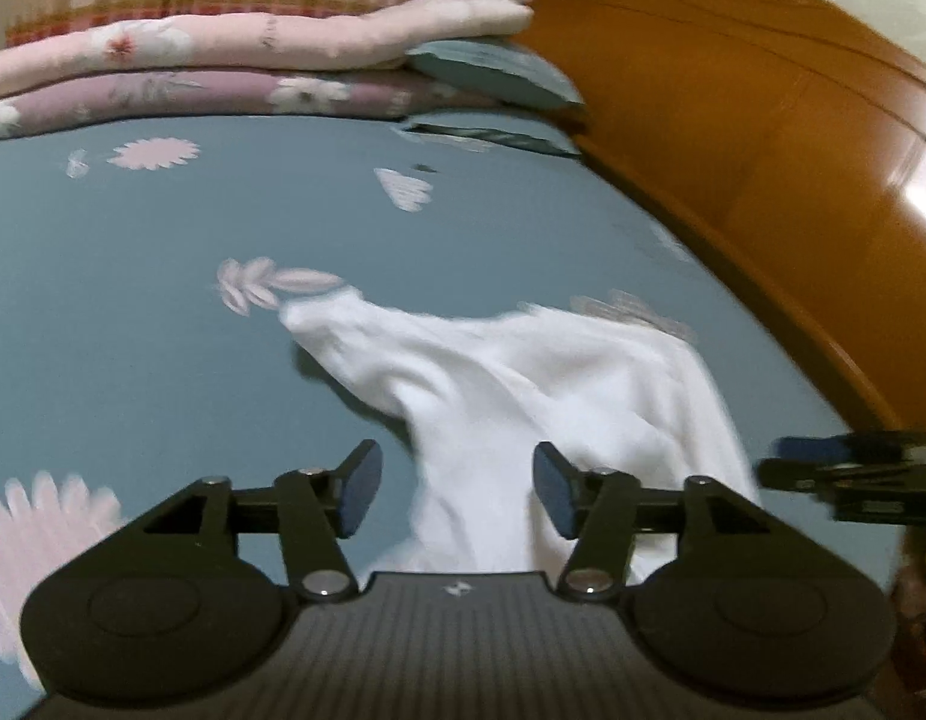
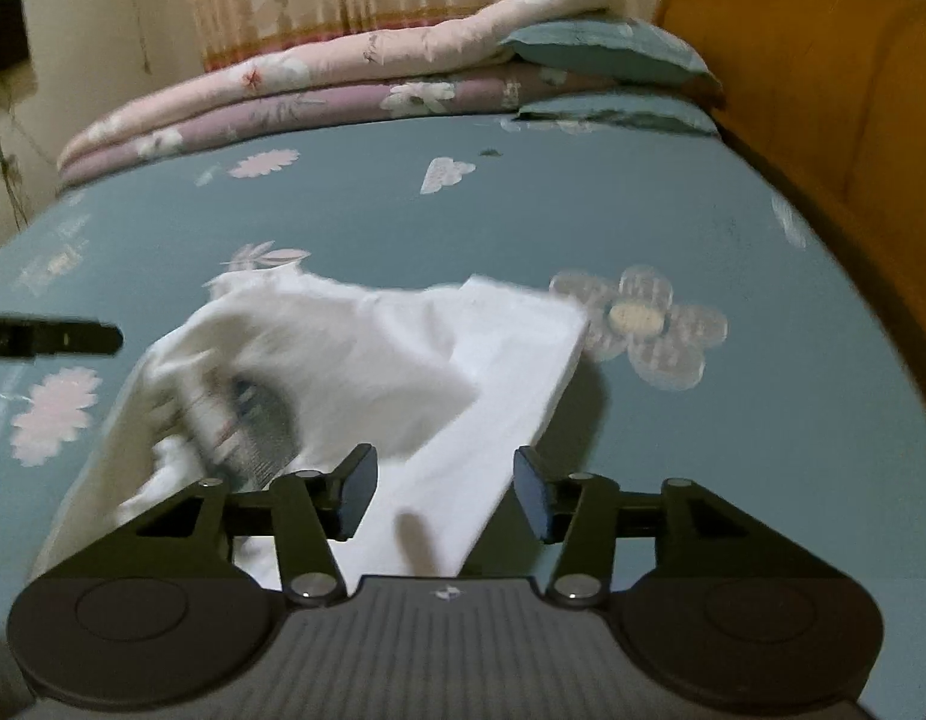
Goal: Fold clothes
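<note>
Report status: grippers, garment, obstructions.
Left gripper open, right gripper open, both over cloth. White garment rumpled on blue bedsheet, unfolded. Folded quilts far back; nothing in the way.

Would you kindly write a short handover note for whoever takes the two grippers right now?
Left gripper: open, holding nothing, above the near part of the white garment.
Right gripper: open, holding nothing, over the garment's right edge.
The garment lies rumpled on the blue floral bedsheet, partly bunched.
Done: no neat fold visible.
Left: flatten it, then fold.
</note>
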The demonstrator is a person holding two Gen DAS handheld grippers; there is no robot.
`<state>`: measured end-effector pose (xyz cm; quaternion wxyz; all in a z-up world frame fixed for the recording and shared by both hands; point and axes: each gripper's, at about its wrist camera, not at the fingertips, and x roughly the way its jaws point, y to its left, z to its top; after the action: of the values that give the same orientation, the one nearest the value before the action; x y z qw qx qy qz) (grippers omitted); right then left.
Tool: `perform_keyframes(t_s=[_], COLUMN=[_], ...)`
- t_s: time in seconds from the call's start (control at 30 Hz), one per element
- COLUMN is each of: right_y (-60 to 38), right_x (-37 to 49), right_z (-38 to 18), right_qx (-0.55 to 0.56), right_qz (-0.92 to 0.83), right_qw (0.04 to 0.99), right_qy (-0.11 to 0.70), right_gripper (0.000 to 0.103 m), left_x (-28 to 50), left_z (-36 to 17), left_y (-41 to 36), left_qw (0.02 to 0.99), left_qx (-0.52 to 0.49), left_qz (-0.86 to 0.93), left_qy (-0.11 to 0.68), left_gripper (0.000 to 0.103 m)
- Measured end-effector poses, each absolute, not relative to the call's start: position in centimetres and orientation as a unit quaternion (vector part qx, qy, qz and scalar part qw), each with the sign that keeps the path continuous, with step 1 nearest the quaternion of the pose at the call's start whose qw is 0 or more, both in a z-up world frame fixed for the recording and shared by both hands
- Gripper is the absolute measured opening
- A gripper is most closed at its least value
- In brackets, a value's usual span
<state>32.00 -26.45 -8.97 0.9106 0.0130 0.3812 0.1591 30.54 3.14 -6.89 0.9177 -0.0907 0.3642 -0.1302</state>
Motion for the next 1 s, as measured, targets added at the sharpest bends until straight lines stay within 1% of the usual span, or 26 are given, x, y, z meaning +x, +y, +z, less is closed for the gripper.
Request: perform_keyframes(t_s=[0.1,0.23,0.33,0.43,0.57,0.67,0.73,0.77,0.8,0.87,0.9,1.0], right_y=[-26.5,-26.1,-26.2,-26.0,-25.9,-25.5,-25.4,-25.3,-25.1,-24.6,-24.4,-23.6], right_x=[28.9,25.4,23.1,21.1,19.6,18.9,18.4,18.2,18.0,18.1,18.1,18.6], right_z=[-10.2,-11.3,-11.4,-11.4,-11.2,-10.9,-10.5,-10.3,-10.1,-9.8,-9.6,-9.4], right_qx=[0.051,0.076,0.098,0.101,0.103,0.095,0.090,0.087,0.082,0.072,0.066,0.058], right_qz=[0.159,0.151,0.154,0.159,0.160,0.154,0.147,0.146,0.146,0.148,0.149,0.160], right_qw=[0.904,0.901,0.901,0.903,0.904,0.906,0.909,0.909,0.910,0.910,0.911,0.910], right_qy=[0.395,0.400,0.395,0.386,0.382,0.381,0.380,0.380,0.380,0.380,0.379,0.377], right_gripper=[0.058,0.060,0.064,0.065,0.066,0.066,0.066,0.066,0.066,0.066,0.066,0.066], left_x=[27.1,23.8,22.2,21.7,22.3,22.9,23.1,23.1,23.1,22.9,22.7,22.7], left_z=[-6.8,-6.6,-6.4,-6.6,-8.3,-9.7,-10.2,-10.4,-10.4,-10.3,-10.3,-10.0], left_y=[1.5,-0.8,-2.3,-4.0,-5.5,-5.3,-4.8,-4.5,-4.1,-3.2,-2.8,-1.7], left_qw=[0.916,0.917,0.920,0.922,0.921,0.920,0.919,0.919,0.917,0.917,0.919,0.921], left_qx=[-0.078,-0.051,-0.025,0.006,0.041,0.053,0.055,0.052,0.042,0.033,0.037,0.041], left_qz=[-0.148,-0.148,-0.140,-0.123,-0.090,-0.068,-0.067,-0.073,-0.085,-0.100,-0.098,-0.093], left_qy=[0.364,0.365,0.364,0.367,0.376,0.382,0.383,0.385,0.387,0.384,0.379,0.376], left_gripper=[0.063,0.065,0.065,0.065,0.066,0.063,0.051,0.033,0.021,0.017,0.011,0.005])
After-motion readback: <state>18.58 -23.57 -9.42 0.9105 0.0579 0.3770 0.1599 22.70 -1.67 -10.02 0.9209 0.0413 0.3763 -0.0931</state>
